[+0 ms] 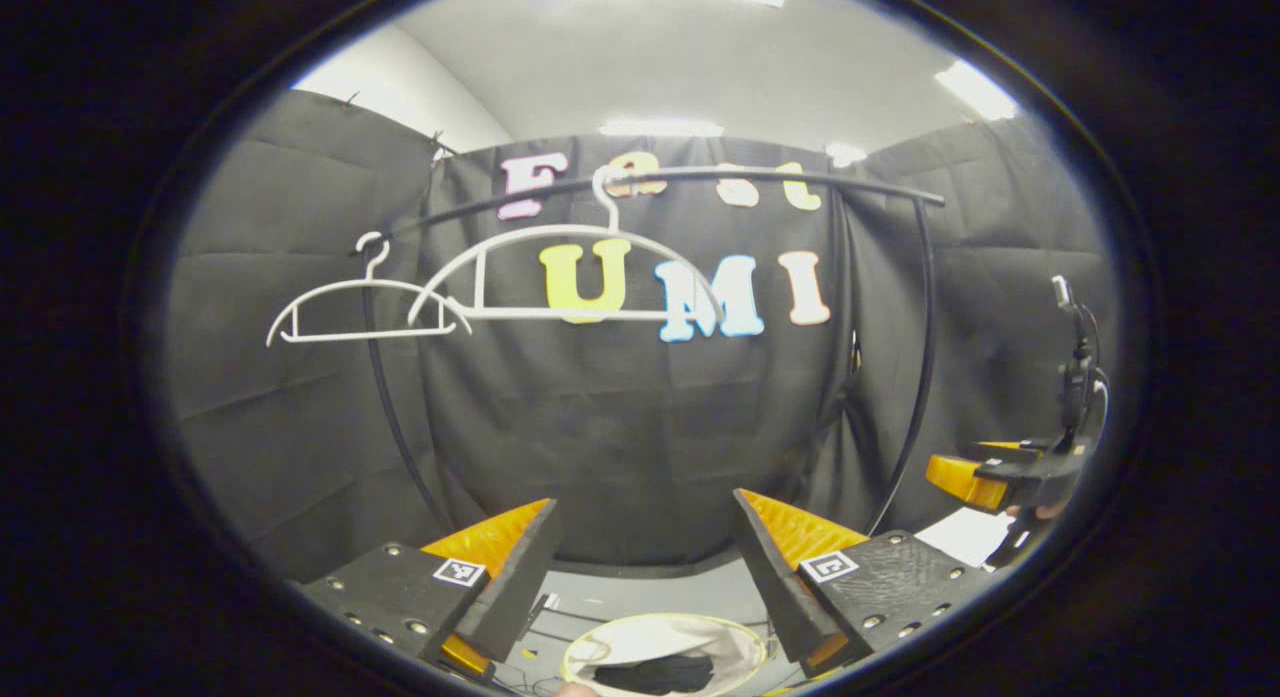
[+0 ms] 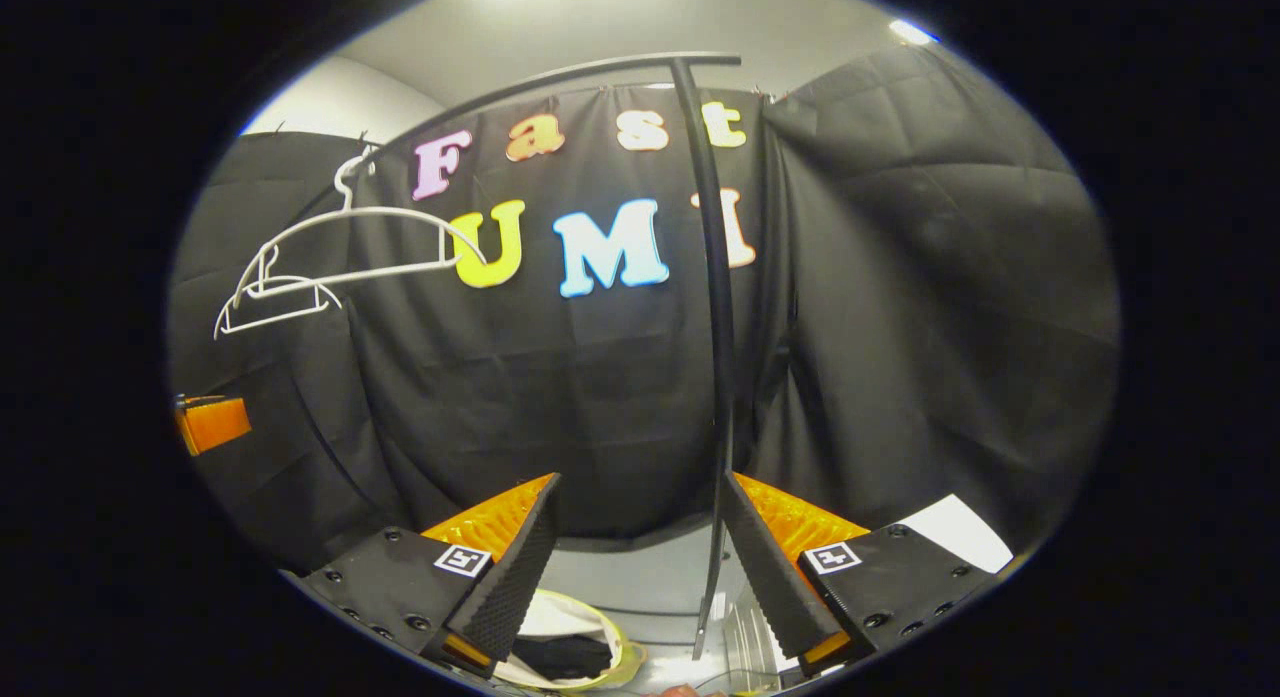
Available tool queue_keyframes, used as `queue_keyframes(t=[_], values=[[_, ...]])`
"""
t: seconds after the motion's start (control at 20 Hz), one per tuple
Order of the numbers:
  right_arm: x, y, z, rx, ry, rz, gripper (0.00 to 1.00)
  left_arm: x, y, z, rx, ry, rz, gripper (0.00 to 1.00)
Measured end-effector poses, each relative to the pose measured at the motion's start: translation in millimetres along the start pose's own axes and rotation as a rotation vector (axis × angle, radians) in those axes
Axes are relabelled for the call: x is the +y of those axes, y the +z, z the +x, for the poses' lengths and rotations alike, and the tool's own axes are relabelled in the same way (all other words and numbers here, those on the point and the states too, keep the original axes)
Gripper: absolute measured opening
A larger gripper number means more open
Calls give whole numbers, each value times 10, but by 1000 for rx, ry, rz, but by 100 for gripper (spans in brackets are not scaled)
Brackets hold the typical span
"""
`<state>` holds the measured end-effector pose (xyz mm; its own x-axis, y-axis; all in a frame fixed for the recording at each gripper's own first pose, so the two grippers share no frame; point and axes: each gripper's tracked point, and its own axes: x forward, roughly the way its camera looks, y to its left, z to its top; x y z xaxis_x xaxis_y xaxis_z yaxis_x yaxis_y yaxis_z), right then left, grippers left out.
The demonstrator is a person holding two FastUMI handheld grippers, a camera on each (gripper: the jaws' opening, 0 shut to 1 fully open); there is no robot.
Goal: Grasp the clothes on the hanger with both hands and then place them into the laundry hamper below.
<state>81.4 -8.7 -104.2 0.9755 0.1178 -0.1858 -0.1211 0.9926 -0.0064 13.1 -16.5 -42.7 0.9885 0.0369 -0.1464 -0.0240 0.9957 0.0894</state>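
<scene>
Both tools, left tool [image 1: 645, 557] and right tool [image 2: 640, 547], gape wide, holding nothing above the hamper [image 1: 740, 642].

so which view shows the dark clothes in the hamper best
The left gripper view: the hamper sits between the open fingers, dark clothes inside. In the right gripper view a finger covers part of it.
</scene>
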Motion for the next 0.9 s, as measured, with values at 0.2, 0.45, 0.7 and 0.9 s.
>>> queue_keyframes(t=[0.2, 0.45, 0.7, 0.9], values=[[-183, 315, -67, -77, 10, -35, 93, 3, 605, -269, -126, 94, -11, 99], [-244, 501, -318, -142, 58, -8, 100, -11, 860, -827, -227, 228, -16, 99], [-364, 448, -467, -166, 56, -45, 98, -92, 821, -1178, -243, 222, -75, 100], [-283, 415, -571, -170, 37, -62, 98, 62, 685, -1252, -195, 219, -41, 99]])
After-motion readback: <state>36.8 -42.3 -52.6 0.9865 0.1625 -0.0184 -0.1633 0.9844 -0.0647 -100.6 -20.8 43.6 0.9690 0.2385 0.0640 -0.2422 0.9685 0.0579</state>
